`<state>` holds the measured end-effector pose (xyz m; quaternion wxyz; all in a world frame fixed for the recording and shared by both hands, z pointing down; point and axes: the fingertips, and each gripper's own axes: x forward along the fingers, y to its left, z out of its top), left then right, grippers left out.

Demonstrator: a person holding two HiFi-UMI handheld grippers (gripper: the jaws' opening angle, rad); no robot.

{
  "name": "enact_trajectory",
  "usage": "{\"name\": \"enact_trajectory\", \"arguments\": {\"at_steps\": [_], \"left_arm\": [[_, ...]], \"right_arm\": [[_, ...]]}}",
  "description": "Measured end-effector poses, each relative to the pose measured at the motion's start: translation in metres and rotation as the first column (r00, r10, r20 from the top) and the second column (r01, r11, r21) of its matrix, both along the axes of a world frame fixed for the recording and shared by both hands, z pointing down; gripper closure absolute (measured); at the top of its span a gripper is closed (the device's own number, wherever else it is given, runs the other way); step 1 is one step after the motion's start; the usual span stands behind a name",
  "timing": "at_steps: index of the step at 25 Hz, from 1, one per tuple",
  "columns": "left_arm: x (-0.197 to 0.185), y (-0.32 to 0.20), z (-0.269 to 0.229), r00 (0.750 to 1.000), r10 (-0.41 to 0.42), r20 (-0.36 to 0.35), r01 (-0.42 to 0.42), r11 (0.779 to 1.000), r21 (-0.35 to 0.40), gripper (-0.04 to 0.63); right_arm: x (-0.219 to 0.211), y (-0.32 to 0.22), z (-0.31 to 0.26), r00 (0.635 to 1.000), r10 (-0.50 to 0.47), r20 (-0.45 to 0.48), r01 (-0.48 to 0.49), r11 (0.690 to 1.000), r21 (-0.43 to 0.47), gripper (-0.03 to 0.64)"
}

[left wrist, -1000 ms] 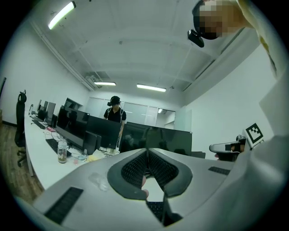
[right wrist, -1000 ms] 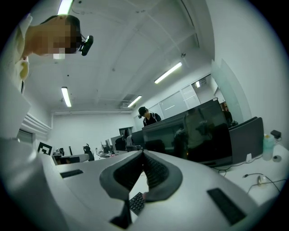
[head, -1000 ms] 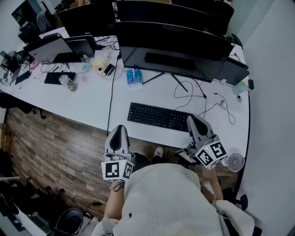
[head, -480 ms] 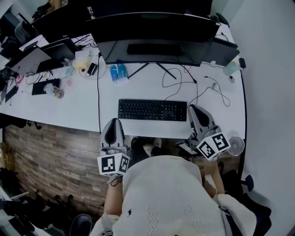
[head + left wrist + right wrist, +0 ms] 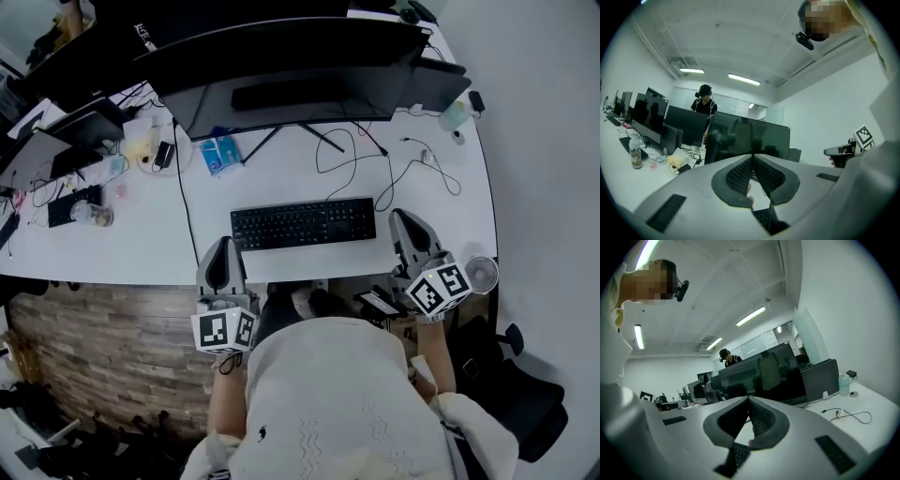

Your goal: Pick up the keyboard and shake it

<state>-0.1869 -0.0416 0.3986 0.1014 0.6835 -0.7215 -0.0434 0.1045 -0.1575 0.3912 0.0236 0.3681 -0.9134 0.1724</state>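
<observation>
A black keyboard [image 5: 303,223] lies flat on the white desk [image 5: 441,202], in front of the big monitor. My left gripper [image 5: 223,244] is shut and empty, its tips at the desk's front edge just left of the keyboard's left end. My right gripper [image 5: 403,217] is also shut and empty, over the desk just right of the keyboard's right end. In the left gripper view the closed jaws [image 5: 753,156] point level at the monitor, with a corner of the keyboard [image 5: 761,216] below. The right gripper view shows closed jaws [image 5: 749,400] above the keyboard [image 5: 739,452].
A wide monitor [image 5: 281,66] on a splayed stand sits behind the keyboard, with loose cables [image 5: 375,159] to its right. Blue packets [image 5: 220,153], a bottle [image 5: 457,114] and a small fan [image 5: 482,274] are nearby. A person [image 5: 704,101] stands behind the monitors.
Both grippers have sunk and moved forward towards the desk, ending at the two ends of the keyboard. The head view has swung, so the keyboard now lies level between them. Both jaws stayed shut.
</observation>
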Motion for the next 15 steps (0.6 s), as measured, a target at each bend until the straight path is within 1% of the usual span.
{"name": "enact_trajectory", "arguments": {"at_steps": [4, 9, 12, 15], "left_arm": [[-0.013, -0.010, 0.017, 1.000, 0.022, -0.013, -0.022, 0.999, -0.039, 0.574], [-0.025, -0.019, 0.037, 0.999, 0.049, -0.023, -0.050, 0.996, -0.080, 0.574], [-0.031, -0.024, 0.049, 0.998, 0.052, -0.020, -0.054, 0.993, -0.101, 0.574], [-0.034, -0.028, 0.065, 0.998, 0.061, -0.026, -0.064, 0.990, -0.127, 0.574]], "right_arm": [[0.001, -0.007, 0.012, 0.999, 0.041, -0.026, -0.041, 0.999, -0.017, 0.615], [0.002, -0.017, 0.033, 0.995, 0.077, -0.061, -0.081, 0.995, -0.065, 0.615], [0.001, -0.024, 0.048, 0.994, 0.094, -0.060, -0.100, 0.989, -0.107, 0.615], [0.001, -0.031, 0.061, 0.994, 0.096, -0.058, -0.102, 0.987, -0.126, 0.615]]}}
